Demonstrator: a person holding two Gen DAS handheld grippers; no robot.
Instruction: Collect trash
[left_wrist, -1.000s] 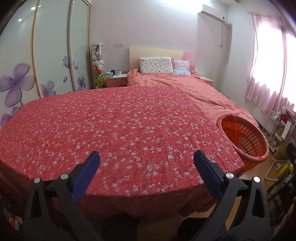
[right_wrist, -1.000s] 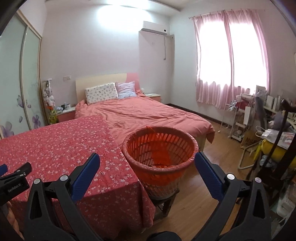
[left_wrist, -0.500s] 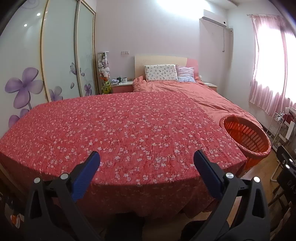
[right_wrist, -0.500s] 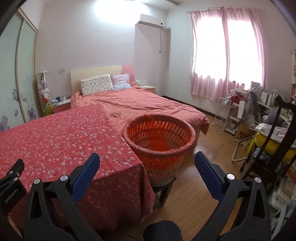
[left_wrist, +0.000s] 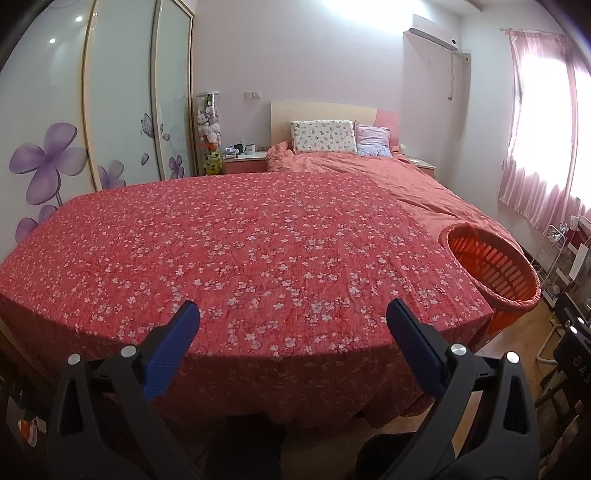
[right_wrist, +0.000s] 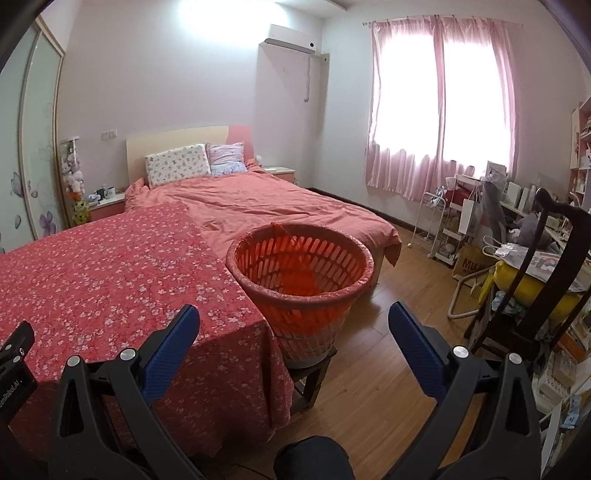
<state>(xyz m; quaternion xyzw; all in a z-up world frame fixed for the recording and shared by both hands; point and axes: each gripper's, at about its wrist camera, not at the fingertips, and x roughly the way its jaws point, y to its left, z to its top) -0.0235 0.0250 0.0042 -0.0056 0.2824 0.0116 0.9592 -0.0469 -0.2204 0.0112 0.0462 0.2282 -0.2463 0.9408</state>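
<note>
Along the far left of my left view stands the wardrobe (left_wrist: 122, 103) with purple flowers on its sliding doors, then a tube of soft toys (left_wrist: 209, 127) and a pink nightstand (left_wrist: 245, 160). Before me lies the red floral cloth (left_wrist: 240, 251), spread flat over a wide surface; I see no loose trash on it. My left gripper (left_wrist: 291, 317) hangs above its near edge, blue pads spread wide apart, holding nothing. Beyond the cloth sits the bed (right_wrist: 266, 199) with two pillows (right_wrist: 177, 164). At the cloth's right corner, just beside it, the orange basket (right_wrist: 301, 273) stands upright on a small dark stool (right_wrist: 310, 373), lined with an orange bag. My right gripper (right_wrist: 293, 319) faces that basket, jaws likewise wide and empty. Farther right: wooden floor (right_wrist: 399, 332), pink curtains (right_wrist: 439, 110), a dark chair (right_wrist: 554, 277) and a cluttered desk (right_wrist: 517, 206).
</note>
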